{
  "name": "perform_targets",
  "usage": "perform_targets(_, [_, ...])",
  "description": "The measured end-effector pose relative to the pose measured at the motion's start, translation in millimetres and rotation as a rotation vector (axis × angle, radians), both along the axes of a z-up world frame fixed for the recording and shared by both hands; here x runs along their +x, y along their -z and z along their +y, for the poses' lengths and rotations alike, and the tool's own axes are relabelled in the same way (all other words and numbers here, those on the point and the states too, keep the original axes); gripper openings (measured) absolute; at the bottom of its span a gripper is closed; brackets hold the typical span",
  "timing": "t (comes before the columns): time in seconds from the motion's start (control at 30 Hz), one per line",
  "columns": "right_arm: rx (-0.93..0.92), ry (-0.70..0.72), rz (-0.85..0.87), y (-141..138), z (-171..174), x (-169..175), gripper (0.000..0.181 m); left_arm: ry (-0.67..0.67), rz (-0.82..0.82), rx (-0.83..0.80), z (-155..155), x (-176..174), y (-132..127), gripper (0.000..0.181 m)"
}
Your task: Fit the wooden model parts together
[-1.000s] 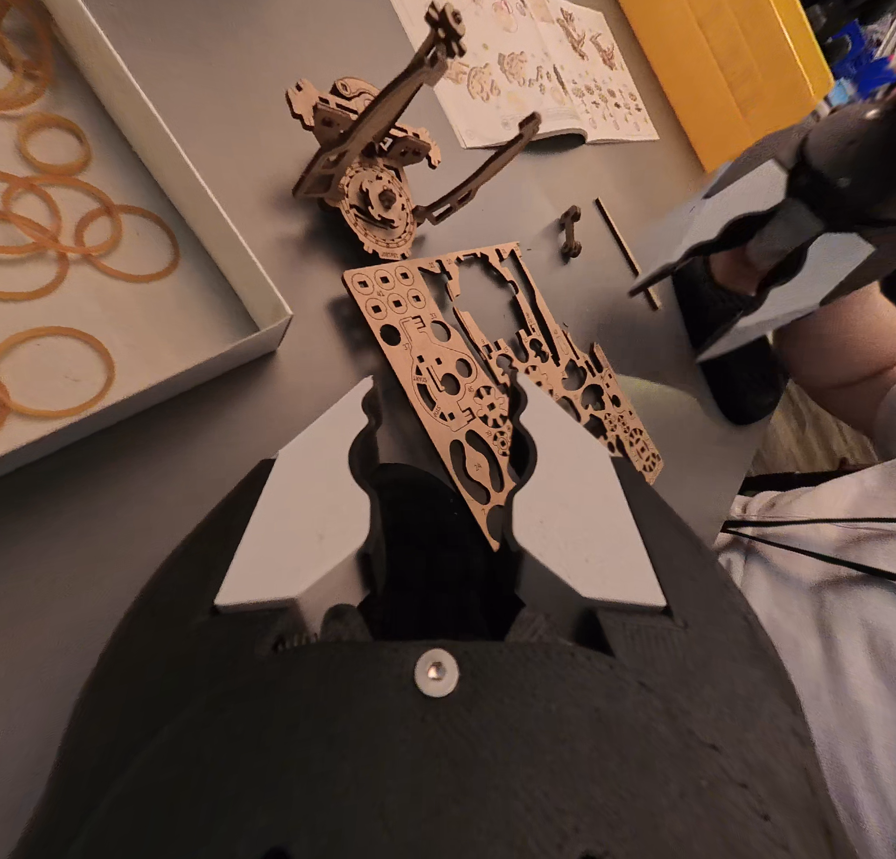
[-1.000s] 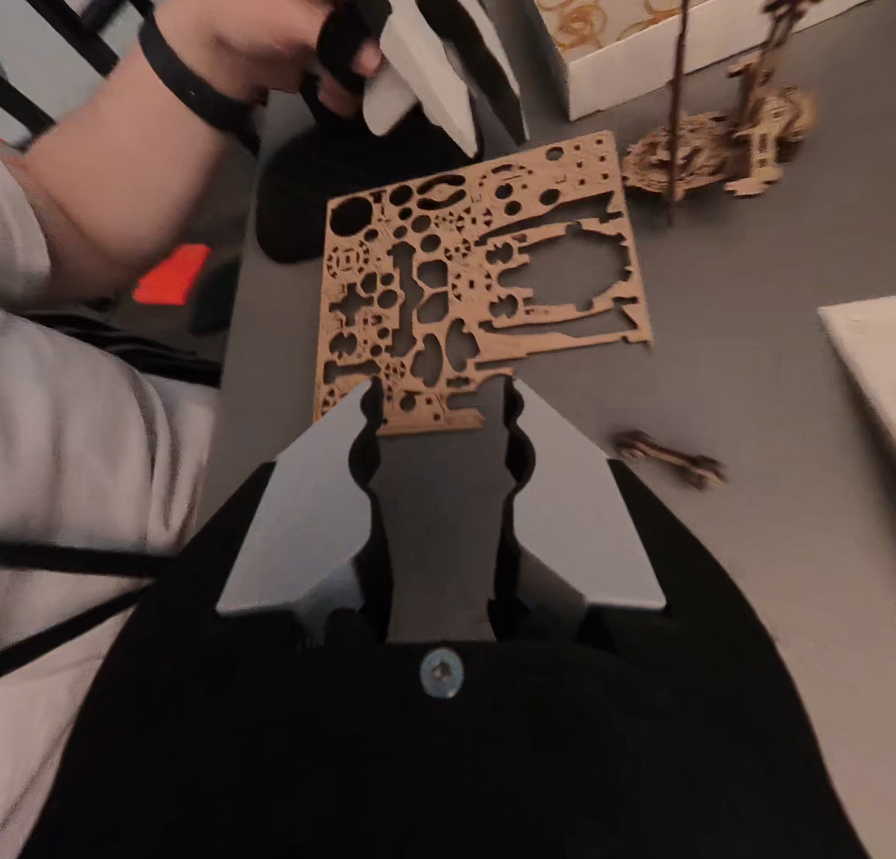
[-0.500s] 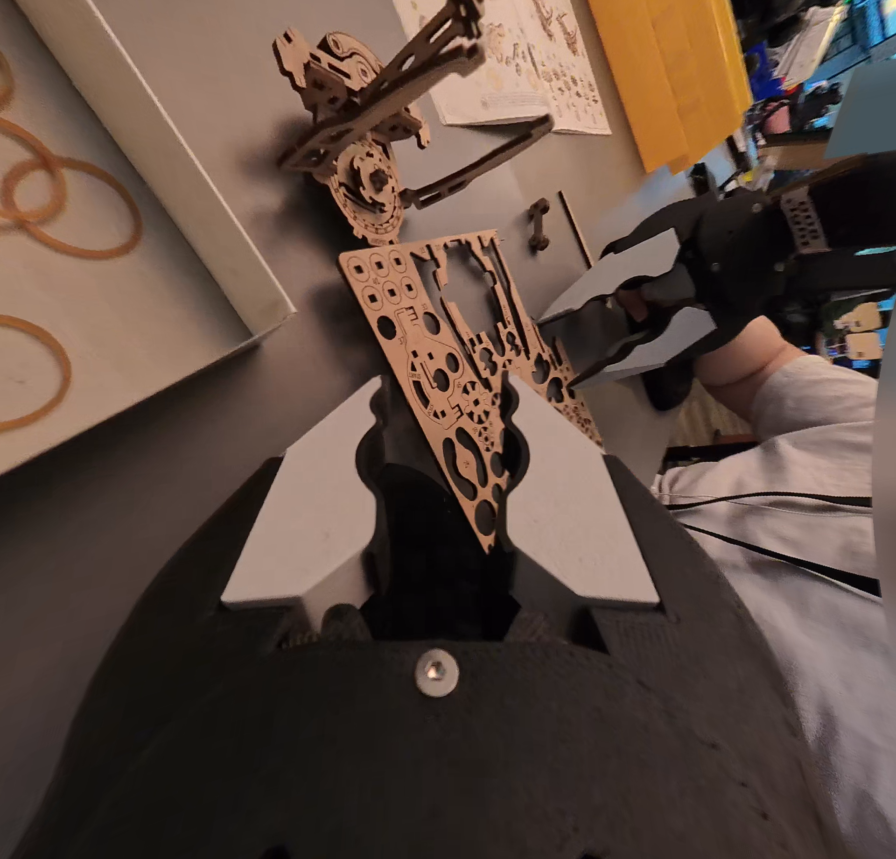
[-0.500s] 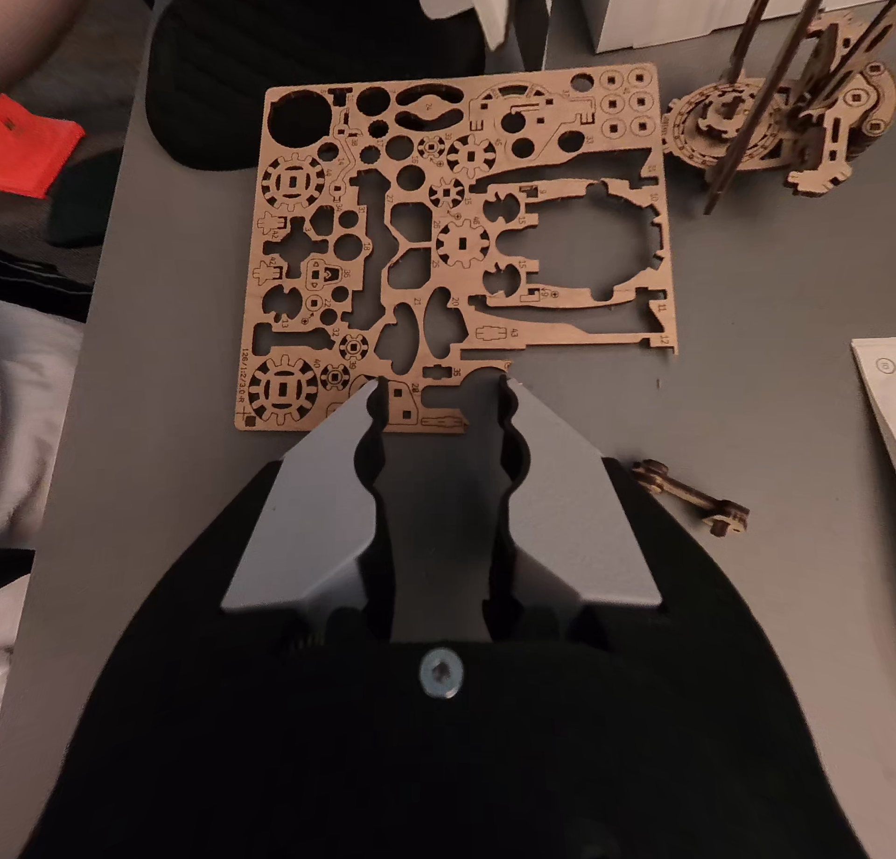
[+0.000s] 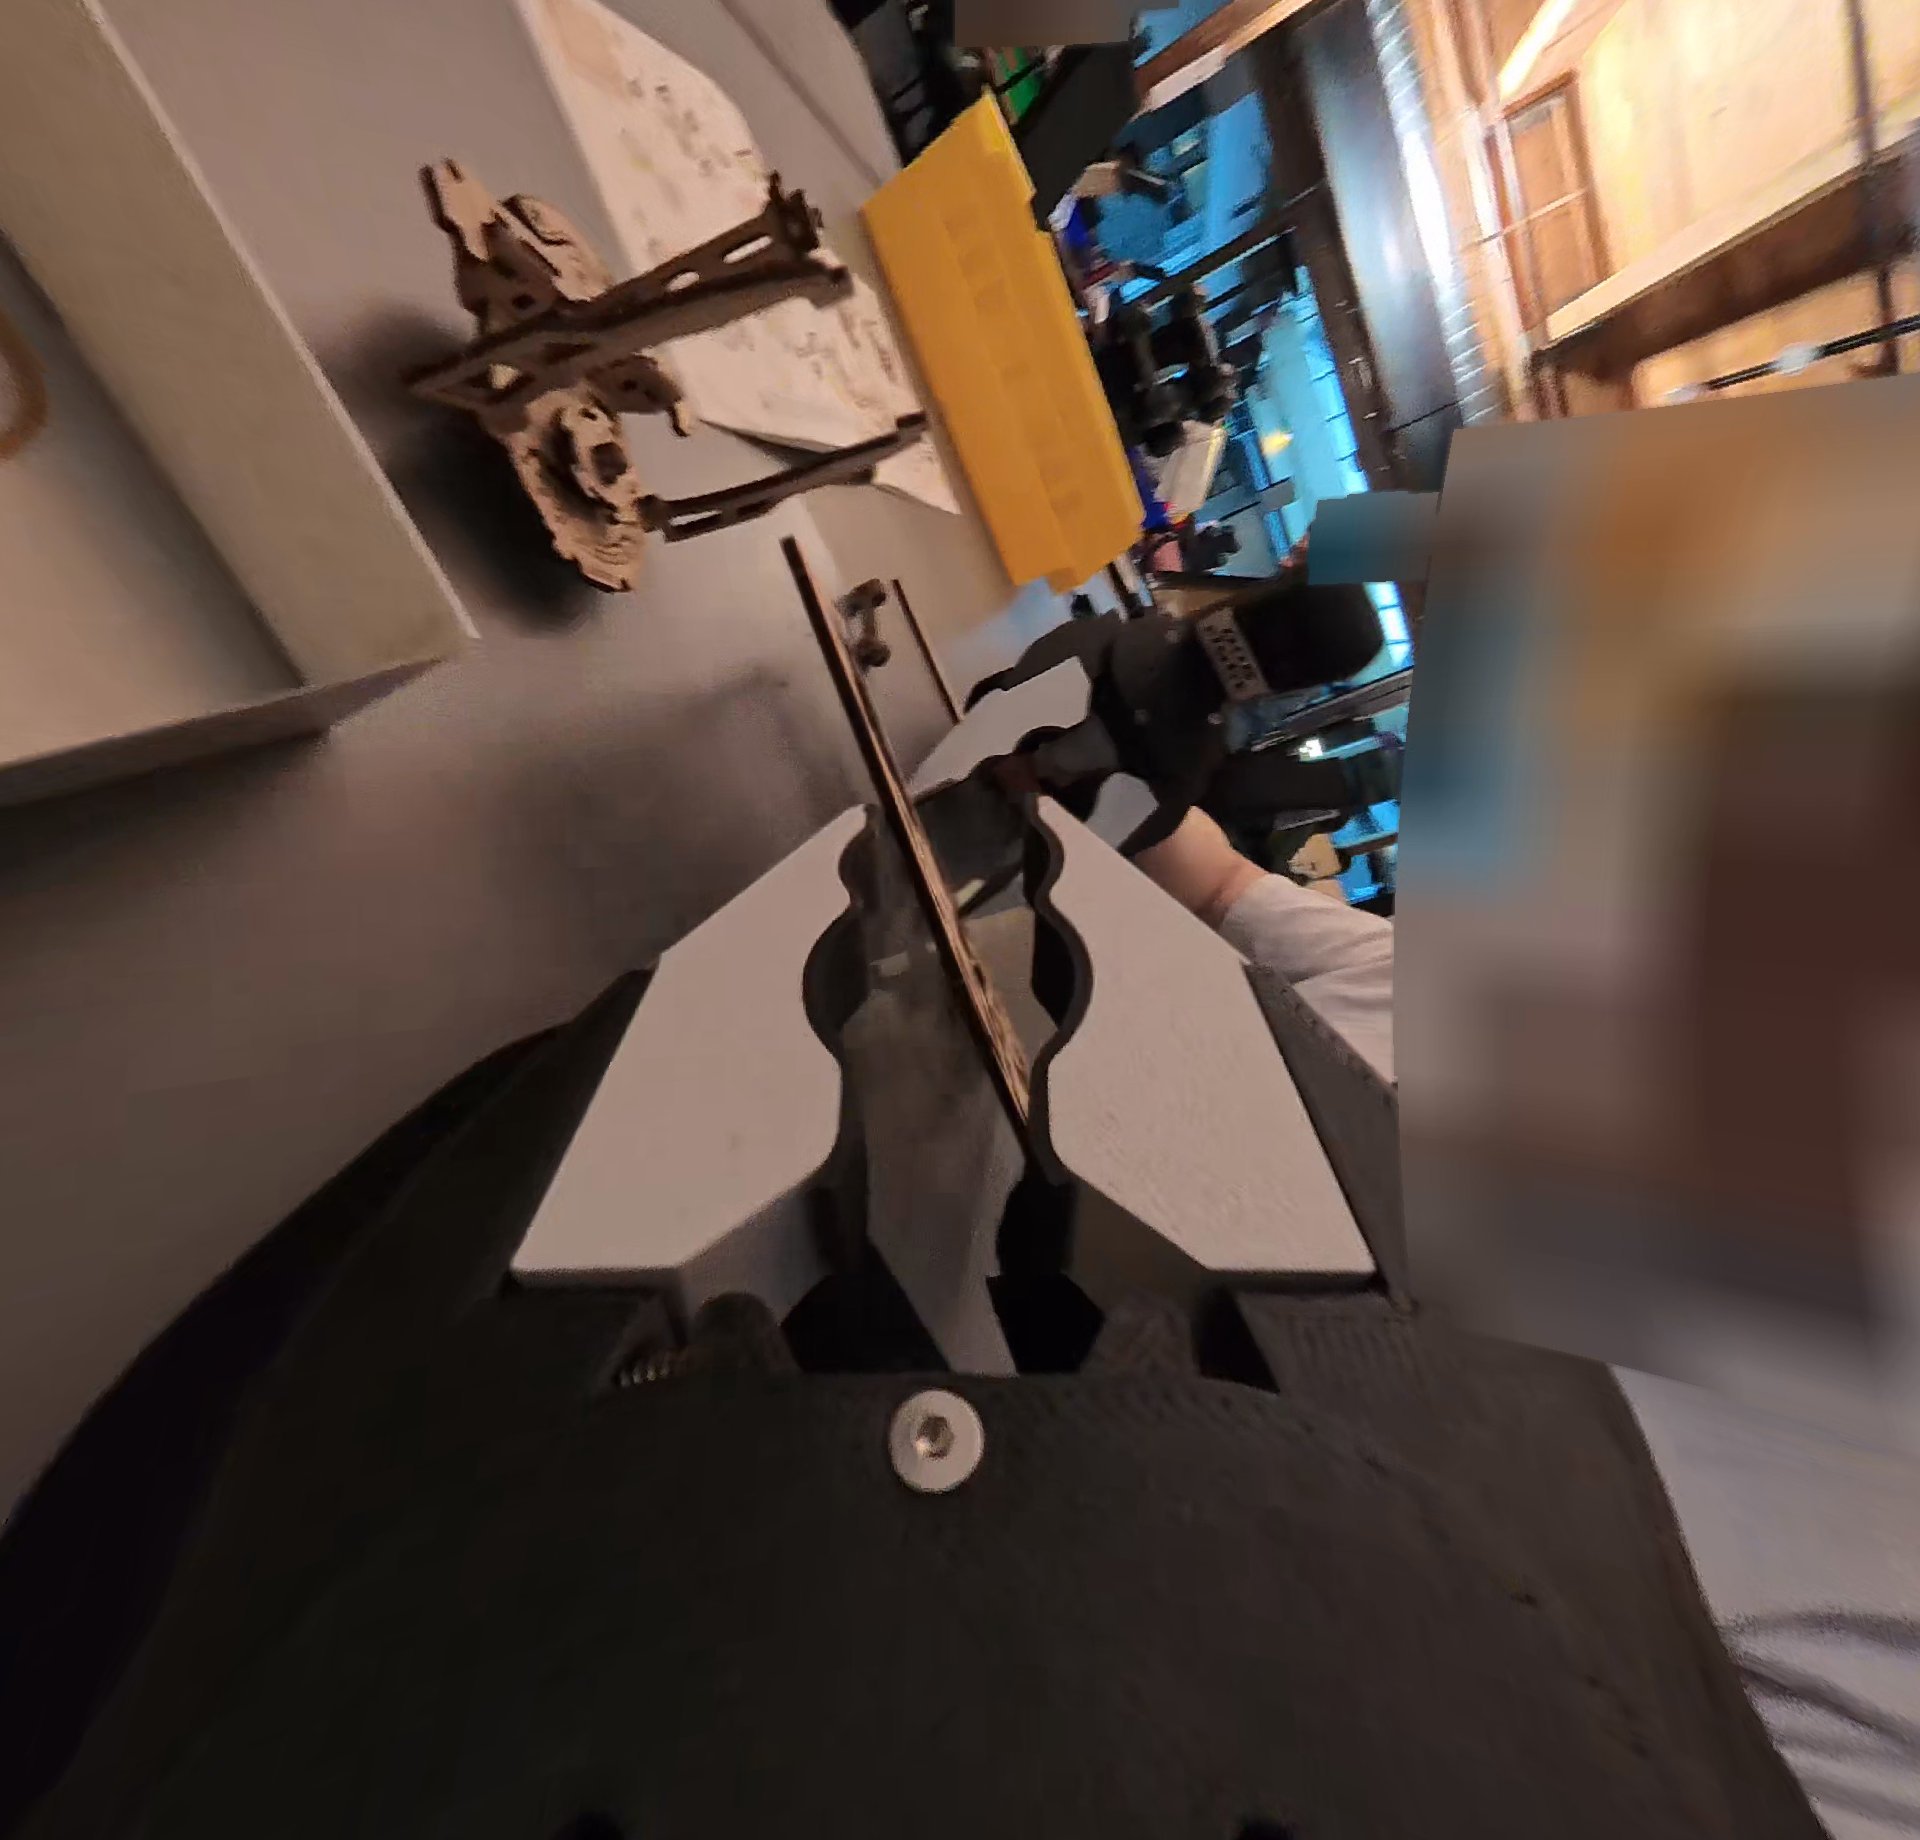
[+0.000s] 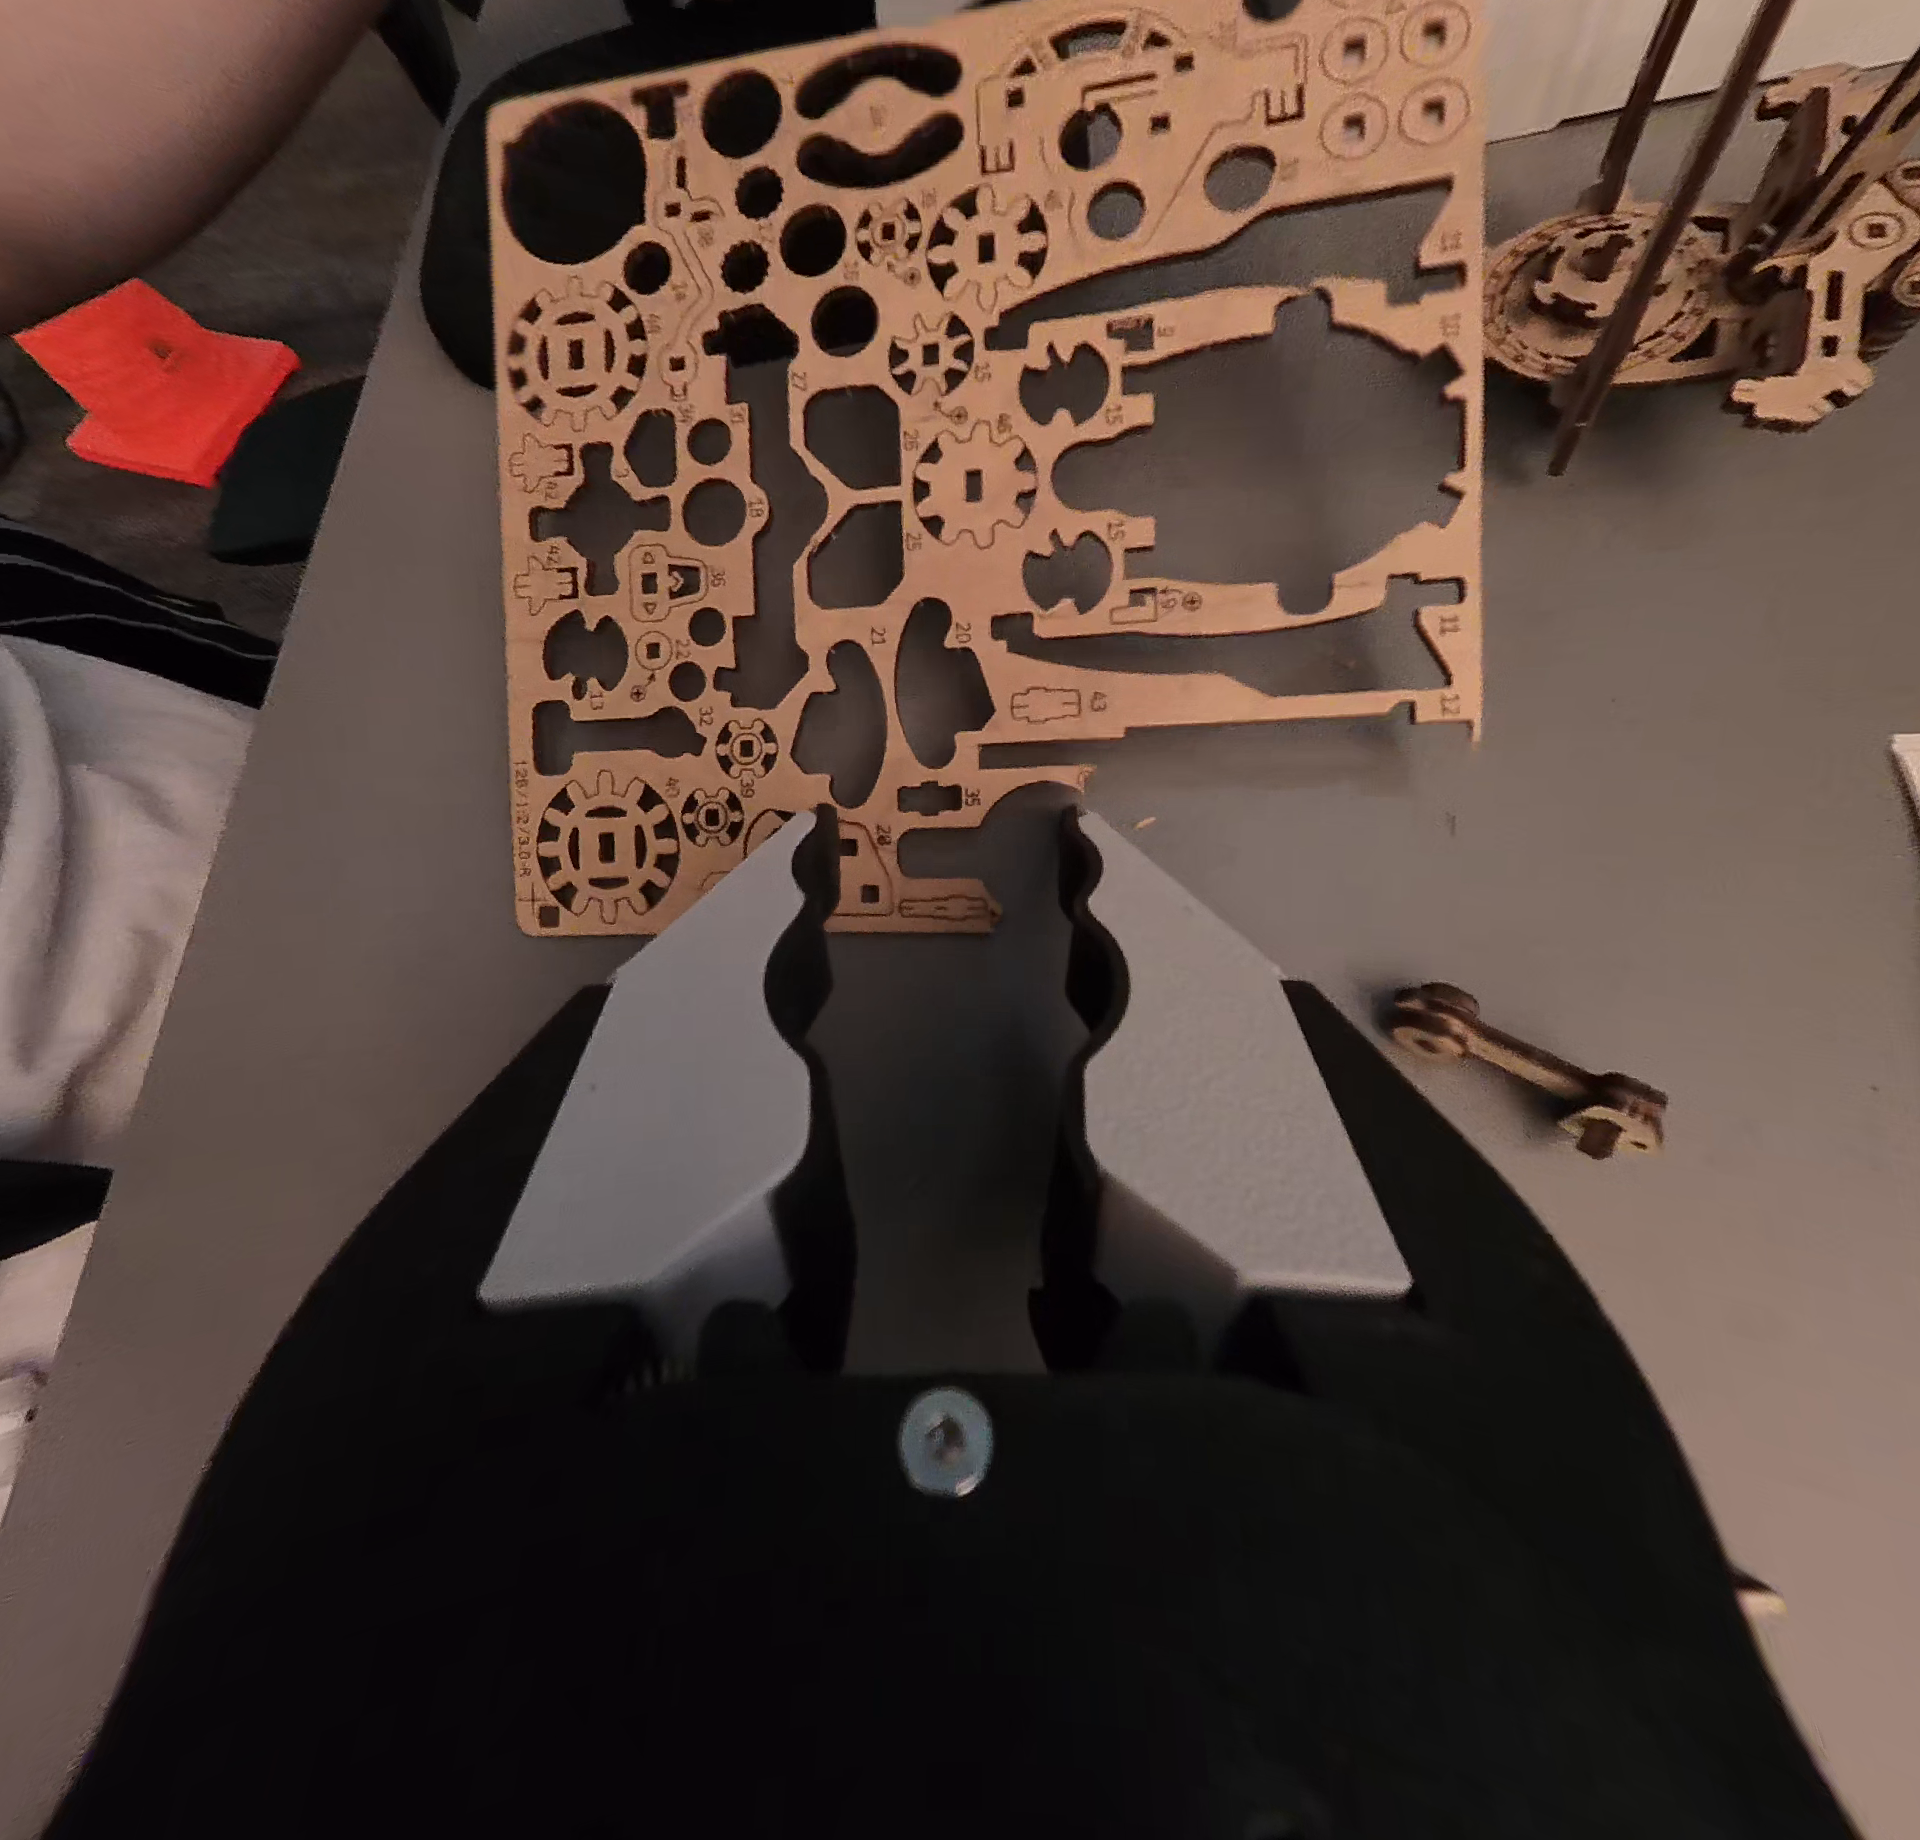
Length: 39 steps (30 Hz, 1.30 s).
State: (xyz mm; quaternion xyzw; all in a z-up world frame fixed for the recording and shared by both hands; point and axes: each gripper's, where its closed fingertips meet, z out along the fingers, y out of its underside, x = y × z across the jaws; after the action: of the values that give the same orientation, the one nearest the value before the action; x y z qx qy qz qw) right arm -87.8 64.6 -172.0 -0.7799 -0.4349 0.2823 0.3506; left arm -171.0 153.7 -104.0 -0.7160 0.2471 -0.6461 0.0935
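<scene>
left gripper (image 5: 940,834): spread, sheet (image 6: 977,419) leaning on one finger, propped upright | right gripper (image 6: 940,824): spread, facing its lower edge, likely to push out a piece

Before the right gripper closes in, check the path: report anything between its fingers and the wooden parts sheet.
Nothing visible blocks it. The right gripper is open, with the wooden parts sheet directly ahead and its lower edge already at the fingertips. The small wooden link lies off to the right on the table, clear of the path.
</scene>
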Motion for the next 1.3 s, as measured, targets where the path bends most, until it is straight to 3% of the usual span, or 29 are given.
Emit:
perform_targets(0.17, [0.032,-0.020,-0.009,-1.1,-3.2,-1.5,0.039,0.073,-0.008,-0.005,-27.6,4.3,0.2,0.035])
perform_targets(0.3, [0.050,-0.030,-0.007,-2.6,-5.1,-1.9,0.040,0.084,0.065,0.054,-36.8,6.5,11.8,0.007])
perform_targets(0.43, [0.118,-0.036,-0.005,-8.5,-4.6,-1.9,0.040,0.029,0.085,0.117,-36.4,5.5,9.9,0.005])
perform_targets(0.57, [0.195,0.012,0.090,-32.0,3.5,1.5,0.047,-0.041,0.007,0.159,-38.7,-0.9,-12.6,0.000])
perform_targets(0.67, [0.197,0.073,0.189,-46.7,12.3,7.5,0.068,-0.104,-0.025,0.204,-38.0,-7.2,-28.3,0.000])
perform_targets(0.87, [0.090,0.121,0.423,-71.4,16.5,15.6,0.067,-0.151,-0.072,0.272,-40.3,-6.3,-51.8,0.000])
perform_targets(1.07, [-0.037,0.073,0.567,-83.5,8.3,14.8,0.055,-0.187,-0.187,0.280,-35.6,10.5,-74.1,0.000])
perform_targets(1.2, [-0.198,0.003,0.740,-96.4,-0.2,16.1,0.027,-0.156,-0.239,0.278,-40.6,26.9,-82.9,0.000])
perform_targets(1.27, [-0.242,-0.036,0.794,-100.8,-4.2,18.4,0.000,-0.142,-0.235,0.295,-42.5,34.8,-82.6,0.000])
perform_targets(1.3, [-0.256,-0.039,0.800,-101.4,-4.3,19.6,0.000,-0.147,-0.240,0.306,-41.9,37.0,-84.0,0.000])
